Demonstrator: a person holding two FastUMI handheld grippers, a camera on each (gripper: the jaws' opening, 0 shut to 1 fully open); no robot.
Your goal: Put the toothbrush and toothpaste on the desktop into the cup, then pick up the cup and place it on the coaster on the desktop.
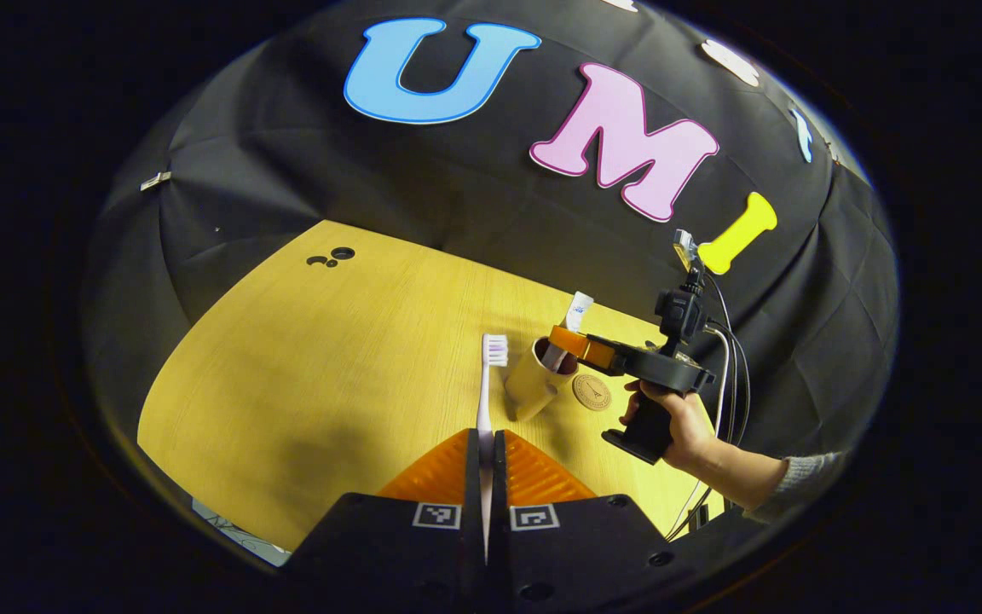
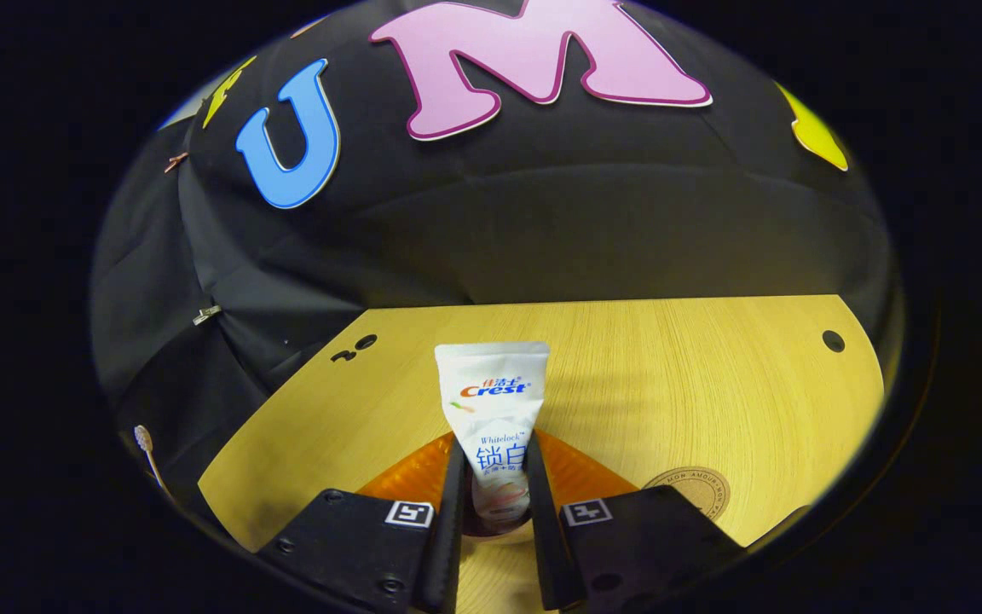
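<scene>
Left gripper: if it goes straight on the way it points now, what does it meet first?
The left gripper holds the toothbrush, pointing just left of the cup. The brush head would probably pass beside the cup and meet bare desktop first, though depth is unclear.

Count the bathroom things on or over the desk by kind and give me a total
Toothbrush: 1, held in the left hand-held gripper
Toothpaste: 1, between the fingers of the right hand-held gripper, lower end in the cup
Cup: 1
Coaster: 1, nothing on it
Total: 4
</scene>
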